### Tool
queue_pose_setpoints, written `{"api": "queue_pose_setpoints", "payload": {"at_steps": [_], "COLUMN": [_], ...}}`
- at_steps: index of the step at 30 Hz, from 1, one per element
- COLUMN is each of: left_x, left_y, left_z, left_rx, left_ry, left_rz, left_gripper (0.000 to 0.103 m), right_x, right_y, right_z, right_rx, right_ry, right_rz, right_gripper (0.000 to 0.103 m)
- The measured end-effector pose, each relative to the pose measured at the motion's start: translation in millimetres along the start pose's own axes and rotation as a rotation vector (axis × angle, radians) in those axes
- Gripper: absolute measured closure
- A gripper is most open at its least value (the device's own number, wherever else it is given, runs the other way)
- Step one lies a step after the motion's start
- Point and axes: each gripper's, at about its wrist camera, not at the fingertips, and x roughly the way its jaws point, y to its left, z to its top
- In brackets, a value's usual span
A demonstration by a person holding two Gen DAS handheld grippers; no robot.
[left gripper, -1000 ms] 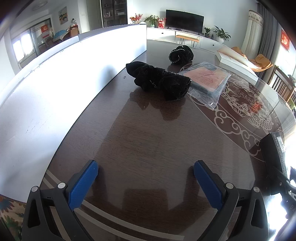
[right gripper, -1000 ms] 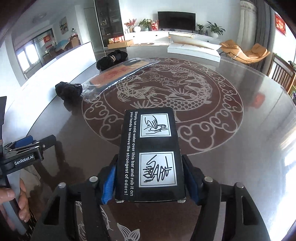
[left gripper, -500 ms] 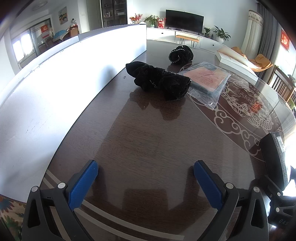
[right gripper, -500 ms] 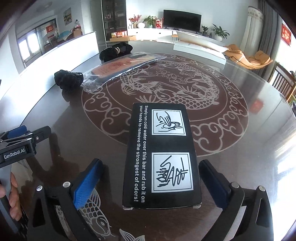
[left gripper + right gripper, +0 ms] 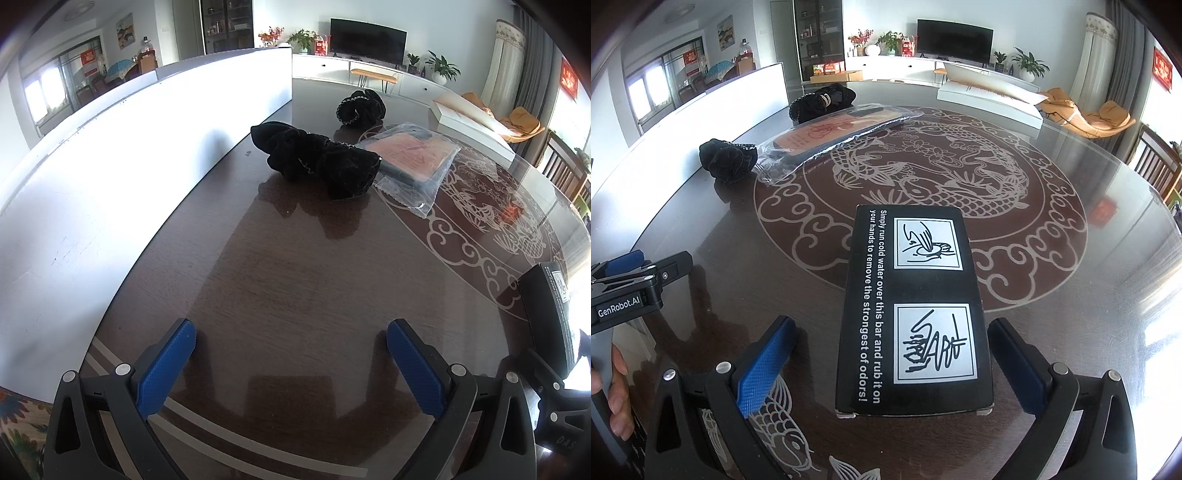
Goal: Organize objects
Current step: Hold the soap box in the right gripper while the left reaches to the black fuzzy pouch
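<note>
1. The black box (image 5: 914, 310) is seen lying flat on the counter (image 5: 1071, 295), printed face up, on the near rim of the inlaid fish medallion and toward the near edge of the counter.
2. The right gripper (image 5: 892, 363) is held around the near end of the box with its jaws spread as wide as they go; both blue pads (image 5: 764, 365) stand clear of the box's sides, so nothing is gripped.
3. The left gripper (image 5: 291, 365) is held over bare counter near the left edge, its jaws also wide apart and empty.
4. Farther off, a plastic-wrapped flat packet (image 5: 827, 138) is laid toward the far left of the counter, with one black scrunchie (image 5: 727, 160) touching its near corner and a second black scrunchie (image 5: 822, 101) just behind it.
5. A white partition board (image 5: 110, 177) is stood along the left edge.
6. The step in hand is judged to be the release of the box at its spot.
7. The next move is judged to call for the right gripper to be drawn straight back without nudging the box, then for one of the remaining items to be approached.
</note>
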Motion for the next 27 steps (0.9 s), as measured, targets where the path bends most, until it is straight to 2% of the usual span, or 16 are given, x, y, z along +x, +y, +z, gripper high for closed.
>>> {"api": "queue_pose_setpoints", "payload": {"at_steps": [16,23,27], "left_x": [1.5,-1.5,1.3], "left_y": [-0.6,-4.5,-0.6], "left_z": [-0.9,0.7,19.4], "left_rx": [0.003,0.011,-0.063], "left_ry": [0.011,0.011,0.003], "left_rz": [-0.004,-0.088,-0.183], "left_gripper": [0.0,0.0,0.0], "right_x": [-0.2,-0.2,-0.1], "right_y": [-0.1,-0.1,-0.3], "right_z": [0.2,0.2,0.3], "right_rx": [0.0,0.0,0.0], "right_ry": [0.0,0.0,0.0], "right_rz": [0.0,0.0,0.001], "right_gripper": [0.0,0.0,0.0]}}
